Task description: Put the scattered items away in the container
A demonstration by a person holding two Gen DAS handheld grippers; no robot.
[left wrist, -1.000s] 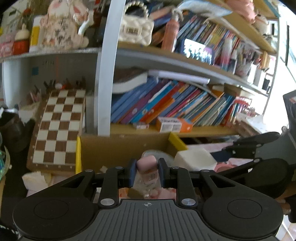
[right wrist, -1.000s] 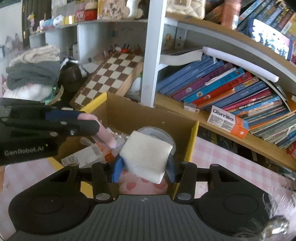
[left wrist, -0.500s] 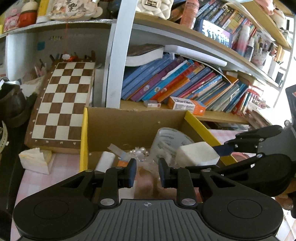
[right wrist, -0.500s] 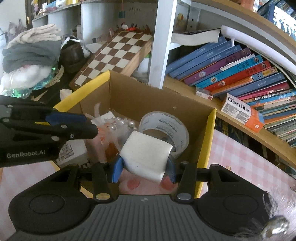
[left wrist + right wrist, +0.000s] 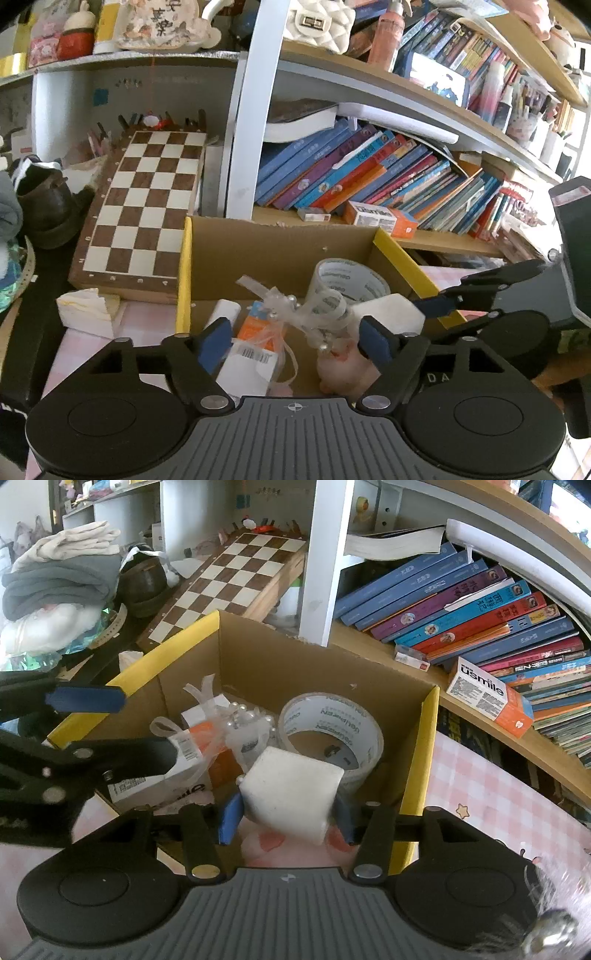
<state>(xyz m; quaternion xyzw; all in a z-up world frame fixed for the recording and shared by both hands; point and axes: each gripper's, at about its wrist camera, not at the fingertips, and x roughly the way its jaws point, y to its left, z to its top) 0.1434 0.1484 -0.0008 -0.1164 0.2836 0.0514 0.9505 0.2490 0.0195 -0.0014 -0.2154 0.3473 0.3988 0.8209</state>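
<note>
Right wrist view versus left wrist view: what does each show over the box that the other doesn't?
Only the right wrist view shows the pink checked tablecloth beyond the box and folded clothes. Only the left shows the white quilted bag on the top shelf. Both share the cardboard box, tape roll, chessboard, and white block between the right gripper fingers, whose jaws have just been opening.

Background: a white-framed bookshelf (image 5: 255, 110) with wooden boards fills the view from 10 to 2 o'clock, slanted books (image 5: 362, 173) on its lower board. A chessboard (image 5: 147, 206) leans at 9 o'clock. Pink checked desk (image 5: 491, 797) at 4 o'clock. Bright daylight enters at 3 o'clock.
</note>
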